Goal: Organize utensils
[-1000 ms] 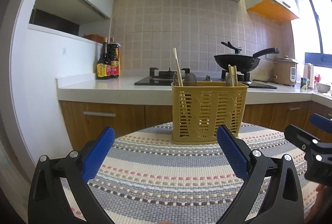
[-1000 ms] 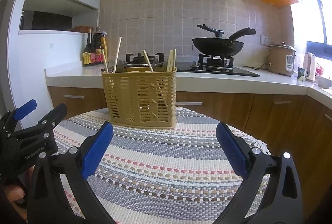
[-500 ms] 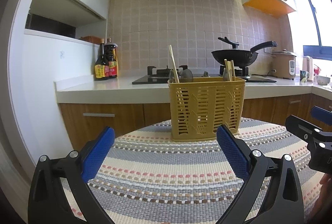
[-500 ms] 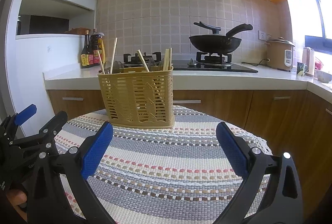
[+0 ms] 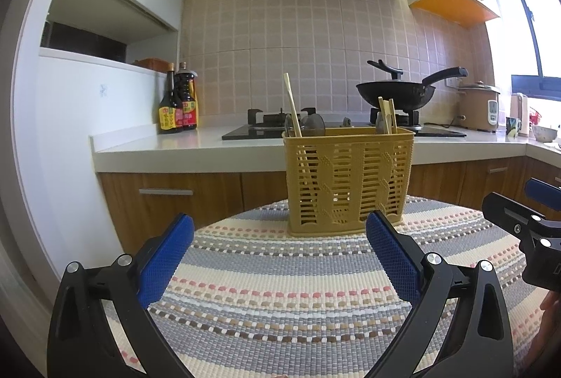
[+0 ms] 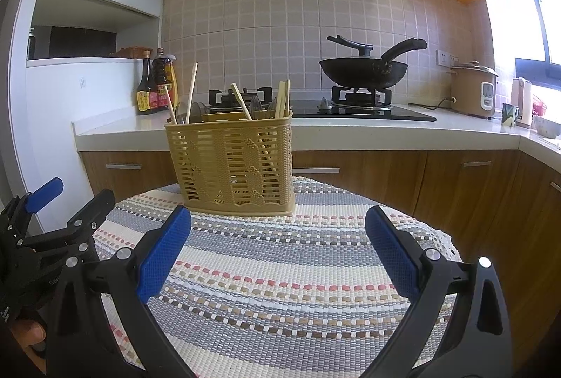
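A yellow slotted utensil basket (image 5: 347, 178) stands upright at the far edge of a round table covered by a striped woven mat (image 5: 280, 290); it also shows in the right wrist view (image 6: 233, 167). Wooden chopsticks (image 5: 291, 104) and dark spoon heads (image 5: 313, 125) stick out of it; the chopsticks show in the right wrist view (image 6: 191, 92) too. My left gripper (image 5: 278, 255) is open and empty, short of the basket. My right gripper (image 6: 278, 248) is open and empty, to the right of the left one, short of the basket.
Behind the table runs a white counter (image 5: 168, 146) with wooden cabinets, sauce bottles (image 5: 177, 108), a gas hob, a black wok (image 5: 398, 92) and a rice cooker (image 6: 473, 88). The mat's far right edge (image 6: 445, 244) hangs over the table rim.
Both grippers have dropped a little and tilted up, so the basket sits lower and slightly left in both views. Jaws stay open and nothing has been taken hold of.
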`<action>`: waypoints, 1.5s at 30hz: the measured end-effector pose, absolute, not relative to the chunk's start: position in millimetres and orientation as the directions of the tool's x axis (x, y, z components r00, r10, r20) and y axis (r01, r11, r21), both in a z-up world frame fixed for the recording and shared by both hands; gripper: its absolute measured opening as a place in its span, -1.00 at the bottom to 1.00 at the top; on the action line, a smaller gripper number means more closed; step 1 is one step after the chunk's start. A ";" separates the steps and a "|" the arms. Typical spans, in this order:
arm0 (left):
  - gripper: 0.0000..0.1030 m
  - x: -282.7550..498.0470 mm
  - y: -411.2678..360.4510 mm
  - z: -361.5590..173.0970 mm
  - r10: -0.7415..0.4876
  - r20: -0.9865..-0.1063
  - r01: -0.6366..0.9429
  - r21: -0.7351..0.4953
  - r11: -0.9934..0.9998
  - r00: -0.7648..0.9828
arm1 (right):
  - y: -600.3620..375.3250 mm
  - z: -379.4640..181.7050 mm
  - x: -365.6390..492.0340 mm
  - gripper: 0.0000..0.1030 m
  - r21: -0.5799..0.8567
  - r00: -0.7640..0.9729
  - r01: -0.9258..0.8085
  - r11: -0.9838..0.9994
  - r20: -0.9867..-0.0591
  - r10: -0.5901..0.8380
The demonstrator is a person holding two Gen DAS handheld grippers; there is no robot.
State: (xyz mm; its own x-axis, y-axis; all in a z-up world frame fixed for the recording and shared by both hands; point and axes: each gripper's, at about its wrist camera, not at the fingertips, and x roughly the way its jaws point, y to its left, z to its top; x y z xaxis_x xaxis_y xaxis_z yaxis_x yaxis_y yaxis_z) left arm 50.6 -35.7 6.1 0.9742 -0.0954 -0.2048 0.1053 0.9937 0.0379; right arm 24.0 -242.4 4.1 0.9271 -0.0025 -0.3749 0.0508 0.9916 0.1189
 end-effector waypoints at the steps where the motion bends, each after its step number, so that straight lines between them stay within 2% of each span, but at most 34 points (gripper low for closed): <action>1: 0.85 50.7 -35.8 6.1 -0.096 -0.206 0.106 0.038 0.994 0.974 | -242.4 4.2 23.9 0.85 0.119 0.927 0.050 0.992 -0.375 -0.002; 45: 0.85 53.2 -37.1 2.7 -0.105 -0.227 0.116 0.038 0.992 0.968 | -242.7 0.9 27.1 0.85 0.123 0.922 0.048 0.991 -0.388 0.003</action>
State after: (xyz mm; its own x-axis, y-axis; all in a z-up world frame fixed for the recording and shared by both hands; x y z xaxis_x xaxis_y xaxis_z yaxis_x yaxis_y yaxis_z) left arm 53.2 -37.1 2.7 0.9682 -0.1049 -0.2270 0.1163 0.9925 0.0377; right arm 27.1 -242.7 0.9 0.9218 0.0033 -0.3877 0.0483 0.9912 0.1234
